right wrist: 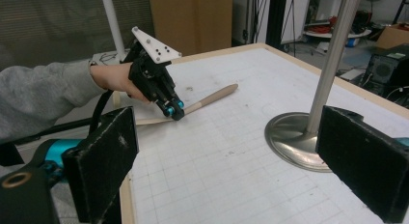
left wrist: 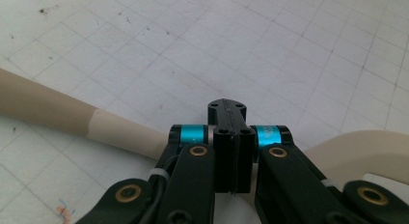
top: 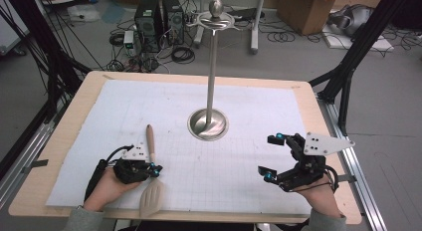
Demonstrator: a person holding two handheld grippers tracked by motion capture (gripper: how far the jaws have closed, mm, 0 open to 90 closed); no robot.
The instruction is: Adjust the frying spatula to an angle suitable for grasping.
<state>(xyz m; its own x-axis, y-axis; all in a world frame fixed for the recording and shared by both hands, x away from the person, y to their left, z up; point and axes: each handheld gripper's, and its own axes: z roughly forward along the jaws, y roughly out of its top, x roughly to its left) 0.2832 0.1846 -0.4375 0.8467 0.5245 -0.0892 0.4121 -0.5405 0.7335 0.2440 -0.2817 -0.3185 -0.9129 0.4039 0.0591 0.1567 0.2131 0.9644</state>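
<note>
Over on the left, the left gripper (top: 156,169) is down at the table with its jaws closed all the way onto the neck of the pale beige slotted spatula with the tan handle (top: 151,141). The spatula lies flat on the white gridded mat (top: 249,121), handle pointing away from the person, slotted blade near the table's front edge. In the left gripper view the jaw tips pinch together right over the neck, handle running off one side and blade curving off the other.

The risk here, as I read it: the grip sits near the blade, so the long handle could swing or droop on the lift, and a thin neck between narrow tips may twist or slip out.

Moving to the middle, the tall brushed-steel utensil stand with its round dished base (top: 208,124) rises well apart from the spatula. If that is where the spatula goes, a swinging handle could knock the pole on the way.

On the right, the right gripper (top: 271,158) hovers with jaws spread wide, holding nothing, near the stand's base and able to steady it.
</note>
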